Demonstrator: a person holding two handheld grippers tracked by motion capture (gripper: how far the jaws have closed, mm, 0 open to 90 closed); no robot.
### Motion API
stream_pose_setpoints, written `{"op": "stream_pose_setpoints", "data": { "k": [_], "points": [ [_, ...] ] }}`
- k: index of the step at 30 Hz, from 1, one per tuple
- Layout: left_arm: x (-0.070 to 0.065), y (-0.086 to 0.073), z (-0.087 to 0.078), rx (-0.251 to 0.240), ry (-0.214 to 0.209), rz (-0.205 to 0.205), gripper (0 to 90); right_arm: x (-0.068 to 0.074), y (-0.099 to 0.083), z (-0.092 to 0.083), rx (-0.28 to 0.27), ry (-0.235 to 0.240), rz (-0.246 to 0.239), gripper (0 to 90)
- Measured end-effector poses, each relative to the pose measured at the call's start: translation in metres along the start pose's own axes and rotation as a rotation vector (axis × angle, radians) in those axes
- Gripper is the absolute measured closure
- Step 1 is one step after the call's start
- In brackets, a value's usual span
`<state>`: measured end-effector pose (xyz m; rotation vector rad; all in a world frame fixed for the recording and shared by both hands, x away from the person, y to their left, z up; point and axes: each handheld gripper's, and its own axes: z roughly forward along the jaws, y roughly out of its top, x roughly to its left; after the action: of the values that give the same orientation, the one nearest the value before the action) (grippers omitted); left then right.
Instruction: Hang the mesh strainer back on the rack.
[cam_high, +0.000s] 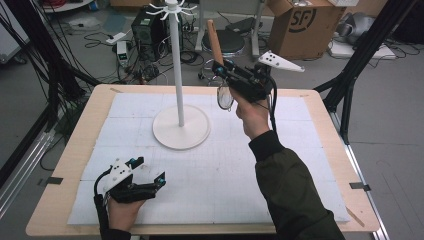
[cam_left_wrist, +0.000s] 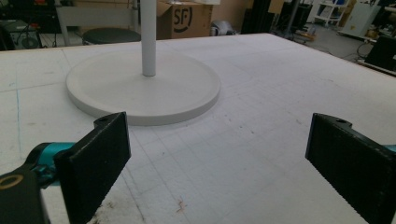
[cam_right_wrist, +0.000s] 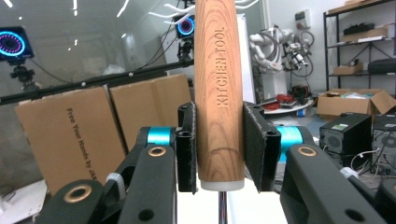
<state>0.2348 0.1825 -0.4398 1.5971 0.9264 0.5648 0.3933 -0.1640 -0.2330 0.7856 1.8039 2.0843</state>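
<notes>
At the near edge of the table (cam_high: 60, 200), the left gripper (cam_high: 152, 181) is held low over the white mat (cam_high: 280, 195), its jaws spread wide with nothing between them. In the left gripper view the two black pads (cam_left_wrist: 100, 154) are seen far apart, with bare mat between them. The left hand (cam_high: 122, 212) comes in from the bottom edge, and the gripper is pointed forward and to the right, roughly level with the mat.

A broad stretch of mat lies open between the left gripper and the round base (cam_high: 181, 127) of the white stand (cam_high: 175, 65). The stand is set upright near the middle of the mat, towards the far side, its hooks spread out at the top. Open mat is also left to the right of the base, under the raised right forearm (cam_high: 290, 185).

Farther off, the right gripper (cam_high: 220, 67) is held high above the far part of the table, just right of the stand's pole and apart from it. The right arm is stretched forward from the lower right, the hand (cam_high: 252, 112) wrapped under the gripper body. The jaws are closed on the wooden handle (cam_right_wrist: 219, 107) of a kitchen tool (cam_high: 216, 45), near the handle's lower end. The handle is held nearly upright, slightly tilted, with a metal shaft below it and a wire loop (cam_high: 225, 97) hanging beneath the gripper.

Beyond the far table edge, cardboard boxes (cam_high: 305, 25) and cables are seen on the floor.
</notes>
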Motion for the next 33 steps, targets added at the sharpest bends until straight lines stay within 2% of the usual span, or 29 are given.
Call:
{"op": "stream_pose_setpoints", "data": {
  "k": [6,7,13,14,20,23,33],
  "points": [
    [0.0,0.0,0.0,-0.003,0.0,-0.003,7.2,-0.001,0.007,0.013,-0.017,0.019,0.002,68.5],
    [0.0,0.0,0.0,-0.002,0.001,-0.003,7.2,-0.001,0.009,0.017,-0.017,0.008,-0.004,68.5],
    [-0.001,0.0,0.0,-0.004,-0.007,-0.002,7.2,-0.005,0.016,0.03,-0.041,0.009,0.023,68.5],
    [0.0,0.0,-0.001,-0.005,-0.007,-0.003,7.2,-0.006,0.017,0.032,-0.043,0.021,0.032,68.5],
    [0.0,0.001,-0.003,-0.021,-0.002,-0.005,7.2,-0.007,0.013,0.042,-0.011,0.025,0.054,68.5],
    [0.0,0.001,-0.003,-0.017,-0.006,-0.005,7.2,-0.006,0.01,0.047,0.016,0.021,0.046,68.5],
    [0.001,0.002,-0.004,-0.022,-0.004,-0.008,7.2,-0.003,0.007,0.059,0.023,0.046,0.053,68.5]
  ]
}}
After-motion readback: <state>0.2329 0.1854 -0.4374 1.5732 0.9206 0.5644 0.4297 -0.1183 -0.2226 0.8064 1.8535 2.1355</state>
